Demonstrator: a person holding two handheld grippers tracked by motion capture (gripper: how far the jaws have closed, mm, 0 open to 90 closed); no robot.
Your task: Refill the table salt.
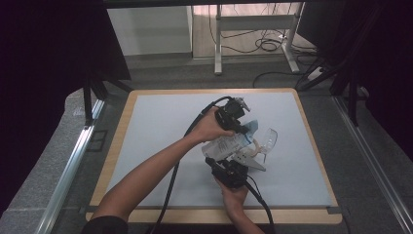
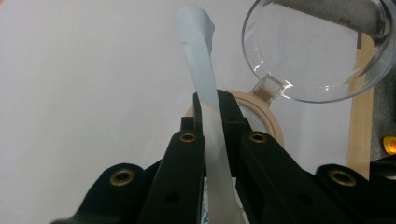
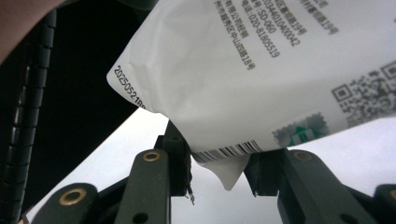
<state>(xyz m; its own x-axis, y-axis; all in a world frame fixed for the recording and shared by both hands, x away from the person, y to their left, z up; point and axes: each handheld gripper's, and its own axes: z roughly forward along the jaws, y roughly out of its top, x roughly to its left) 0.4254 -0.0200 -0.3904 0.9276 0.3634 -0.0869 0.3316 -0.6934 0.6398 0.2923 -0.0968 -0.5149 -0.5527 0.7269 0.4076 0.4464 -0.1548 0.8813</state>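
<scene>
A white printed pouch (image 1: 225, 145) hangs above the mat between my two grippers. My left gripper (image 1: 243, 127) comes from above. In the left gripper view its jaws are shut (image 2: 211, 100) on the pouch's thin pale blue top edge (image 2: 201, 60). From below, my right gripper (image 1: 221, 163) is shut (image 3: 218, 168) on the pouch's bottom seam (image 3: 229, 161) by the barcode. Just right of the pouch is a beige-ringed container (image 1: 253, 147) with its clear round lid (image 1: 267, 138) flipped open. In the left gripper view the beige ring (image 2: 268, 122) and the clear lid (image 2: 317, 46) lie beyond the jaws.
A pale grey mat (image 1: 160, 131) covers a wooden-edged table (image 1: 117, 146). Black cables (image 1: 170, 190) trail from both grippers toward the front edge. Dark curtains flank the table, and a desk frame (image 1: 219, 44) with floor cables stands beyond it.
</scene>
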